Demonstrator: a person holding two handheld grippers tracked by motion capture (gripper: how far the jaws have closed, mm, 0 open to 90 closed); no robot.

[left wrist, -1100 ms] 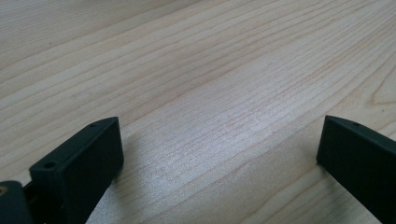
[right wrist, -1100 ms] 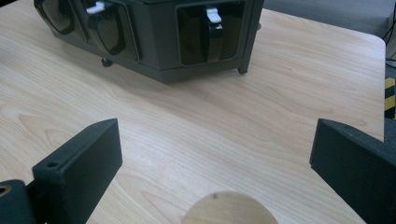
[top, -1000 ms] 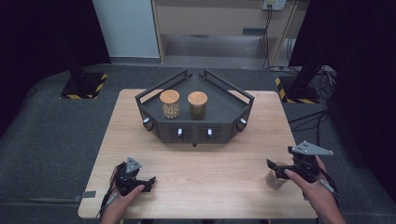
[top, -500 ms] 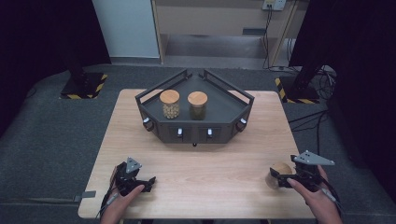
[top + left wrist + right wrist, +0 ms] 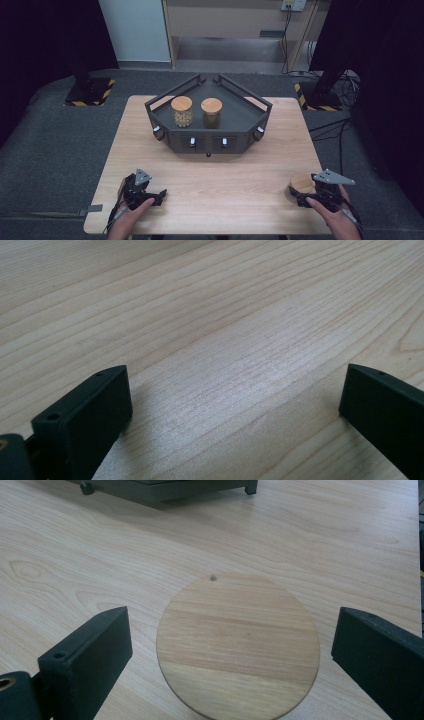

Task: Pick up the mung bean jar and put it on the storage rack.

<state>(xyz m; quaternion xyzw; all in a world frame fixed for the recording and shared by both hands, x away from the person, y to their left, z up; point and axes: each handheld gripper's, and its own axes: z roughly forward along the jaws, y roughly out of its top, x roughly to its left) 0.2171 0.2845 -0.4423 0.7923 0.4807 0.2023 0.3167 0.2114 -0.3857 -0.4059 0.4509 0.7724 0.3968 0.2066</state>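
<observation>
A jar with a round wooden lid stands near the table's front right corner. My right gripper is just behind it, on the person's side. In the right gripper view the lid lies between the two black jaws of the right gripper; they are open and there is a gap on each side. My left gripper rests at the front left, and my left gripper is open over bare wood. Two more wooden-lidded jars stand side by side in a dark angular tray.
The tray sits at the middle back of the light wooden table, with knobs along its front wall. Its front edge shows at the top of the right gripper view. Dark floor, stands and cables surround the table.
The right gripper has moved back toward the table's near edge, and the wooden lid now shows in front of it. The left gripper has stayed where it was.
</observation>
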